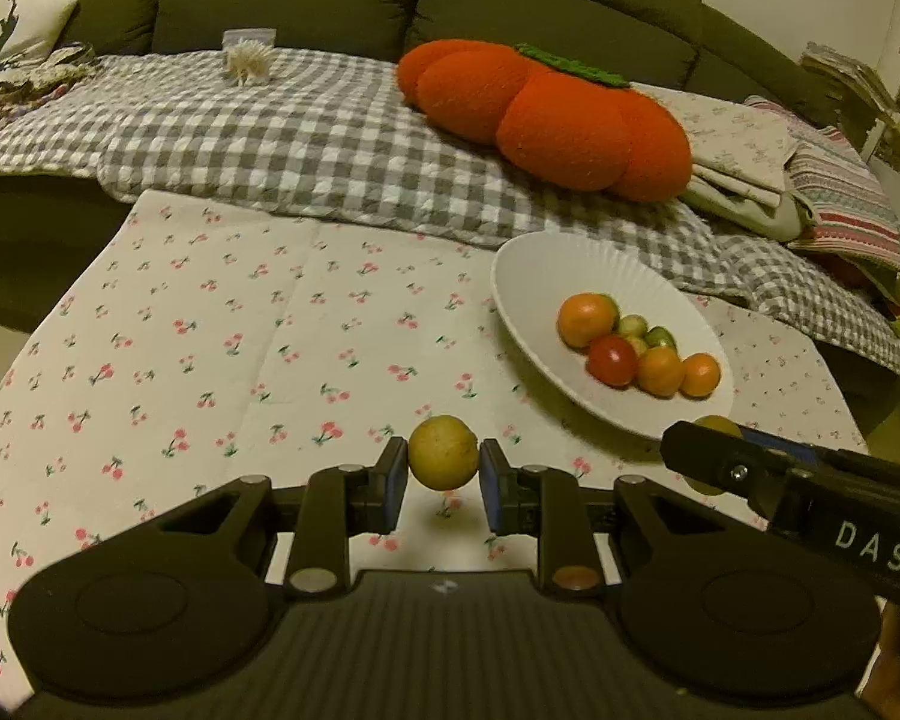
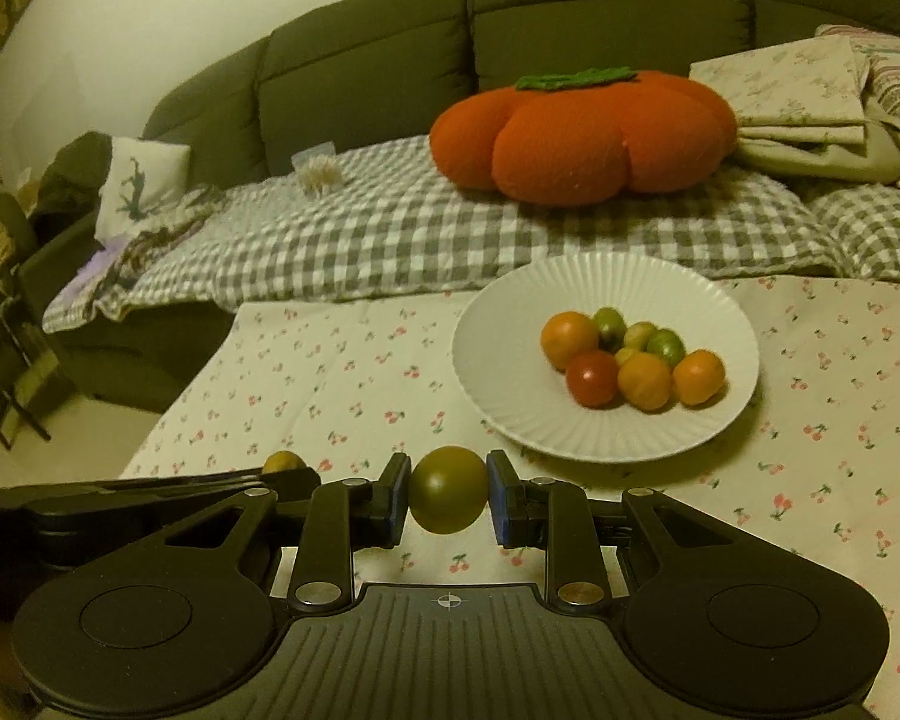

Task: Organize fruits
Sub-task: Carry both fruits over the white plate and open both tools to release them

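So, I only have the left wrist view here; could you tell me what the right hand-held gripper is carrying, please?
Observer: The right hand-held gripper is shut on a dark olive-green tomato, clear of the cherry-print tablecloth.
Operator: Thank you. How many green fruits are on the plate?
Observer: Three small greenish ones lie behind the orange ones on the white plate.
Operator: And anything left of the sofa?
Observer: A dark folding chair stands there.
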`<action>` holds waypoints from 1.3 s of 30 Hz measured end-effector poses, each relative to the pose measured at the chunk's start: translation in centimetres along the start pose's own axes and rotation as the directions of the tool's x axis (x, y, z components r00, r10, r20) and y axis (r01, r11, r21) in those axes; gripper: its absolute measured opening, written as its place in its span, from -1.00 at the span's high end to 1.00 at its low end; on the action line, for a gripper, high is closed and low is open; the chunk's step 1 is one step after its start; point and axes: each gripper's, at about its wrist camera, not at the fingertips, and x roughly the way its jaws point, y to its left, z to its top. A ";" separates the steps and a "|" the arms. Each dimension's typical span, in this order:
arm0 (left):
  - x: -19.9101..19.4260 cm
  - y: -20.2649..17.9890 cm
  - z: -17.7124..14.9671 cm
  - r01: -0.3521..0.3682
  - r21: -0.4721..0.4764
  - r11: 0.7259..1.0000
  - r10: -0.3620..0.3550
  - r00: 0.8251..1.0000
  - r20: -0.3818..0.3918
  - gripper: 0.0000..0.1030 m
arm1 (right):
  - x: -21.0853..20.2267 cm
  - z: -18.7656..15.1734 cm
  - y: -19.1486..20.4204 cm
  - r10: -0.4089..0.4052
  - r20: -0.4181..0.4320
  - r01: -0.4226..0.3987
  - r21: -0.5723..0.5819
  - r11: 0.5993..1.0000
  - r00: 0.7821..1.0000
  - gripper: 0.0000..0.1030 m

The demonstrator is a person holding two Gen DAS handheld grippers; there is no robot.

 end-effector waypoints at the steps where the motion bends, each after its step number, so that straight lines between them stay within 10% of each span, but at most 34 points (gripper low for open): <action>1: 0.0 -0.2 0.2 0.003 0.001 1.000 -0.003 1.000 0.003 0.54 | -0.1 0.1 -0.2 -0.002 0.005 0.002 0.004 1.000 1.000 0.51; 39: 9.0 -7.7 2.4 0.098 0.326 0.940 -0.121 0.991 0.051 0.53 | 5.3 2.1 -9.3 -0.060 -0.044 0.071 0.325 0.943 0.997 0.51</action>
